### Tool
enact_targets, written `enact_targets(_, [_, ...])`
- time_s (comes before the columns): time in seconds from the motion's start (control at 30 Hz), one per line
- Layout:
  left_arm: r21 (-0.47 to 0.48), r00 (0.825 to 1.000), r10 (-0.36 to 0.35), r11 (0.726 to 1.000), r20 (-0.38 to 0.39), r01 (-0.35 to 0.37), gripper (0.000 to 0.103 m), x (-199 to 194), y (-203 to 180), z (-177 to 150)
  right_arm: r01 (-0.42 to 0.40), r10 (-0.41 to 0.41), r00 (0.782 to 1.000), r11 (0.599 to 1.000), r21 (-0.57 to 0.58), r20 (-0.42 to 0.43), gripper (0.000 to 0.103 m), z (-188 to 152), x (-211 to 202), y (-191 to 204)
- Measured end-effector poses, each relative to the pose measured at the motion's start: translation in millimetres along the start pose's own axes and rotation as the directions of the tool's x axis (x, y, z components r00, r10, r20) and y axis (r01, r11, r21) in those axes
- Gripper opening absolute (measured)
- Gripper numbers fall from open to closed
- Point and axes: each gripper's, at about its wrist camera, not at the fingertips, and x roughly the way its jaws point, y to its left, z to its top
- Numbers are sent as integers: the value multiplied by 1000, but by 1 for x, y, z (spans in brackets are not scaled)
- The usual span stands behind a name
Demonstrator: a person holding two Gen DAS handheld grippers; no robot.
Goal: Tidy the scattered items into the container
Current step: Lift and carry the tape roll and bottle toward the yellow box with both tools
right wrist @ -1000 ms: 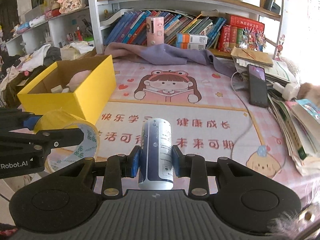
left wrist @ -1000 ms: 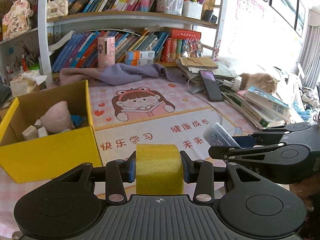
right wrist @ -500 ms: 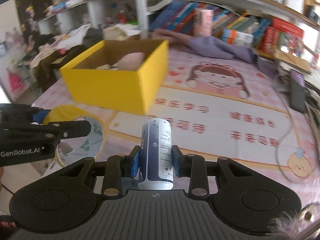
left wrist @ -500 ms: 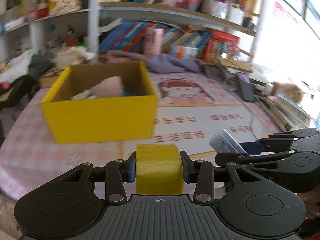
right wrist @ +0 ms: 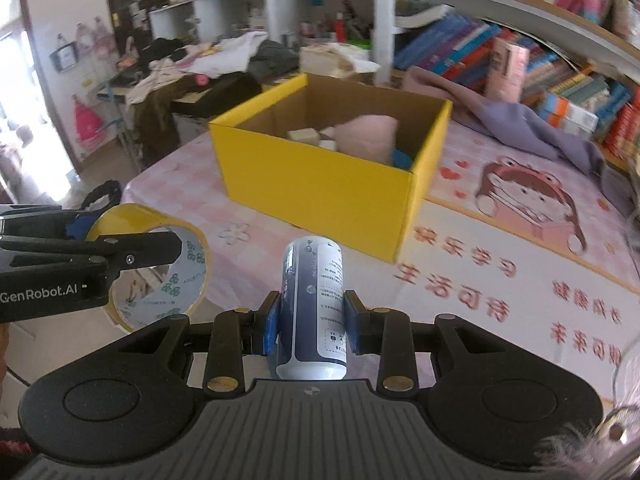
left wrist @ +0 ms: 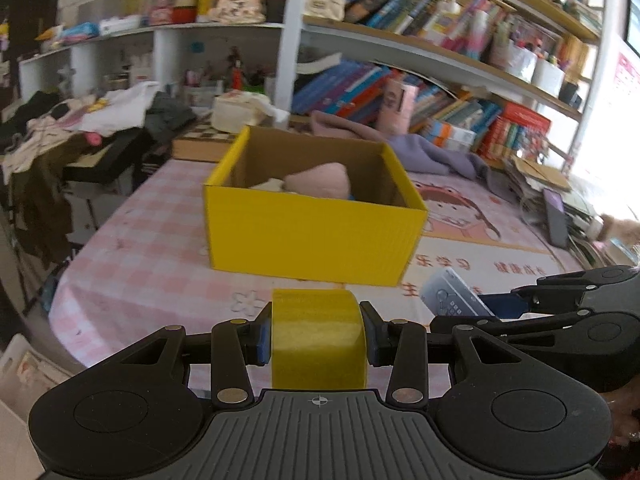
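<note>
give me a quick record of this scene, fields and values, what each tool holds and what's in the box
left tool: shut on tape roll
right tool: shut on can
box: yellow, open top, on the table ahead of both tools
in box: pink soft item, pale blocks, something blue
table cover: pink check
behind box: purple cloth, bookshelves

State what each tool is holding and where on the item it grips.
Left tool: yellow tape roll, pads on its two flat faces. Right tool: blue-and-white bottle, pads on opposite sides of its lower body.
</note>
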Motion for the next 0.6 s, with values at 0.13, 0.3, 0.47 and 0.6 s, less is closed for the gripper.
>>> enact_targets(0.13, [-14,1000,28,999,-5,-28,40,-1,8,0,-31,31,1000,999,-20,-2,31,9,8,7])
enact_targets(0.3, [-34,998,58,998,-4,-58,40,1,16,5,-69,68,998,996,-54,-5,31,20,17,12])
enact_targets(0.47, [-14,994,103,995,23,-102,40,7,16,22,-77,79,996,994,-71,31,31,35,22,3])
enact_targets(0.6, [3,992,111,994,64,-111,40,16,11,48,-69,74,994,996,-63,84,31,58,25,-16])
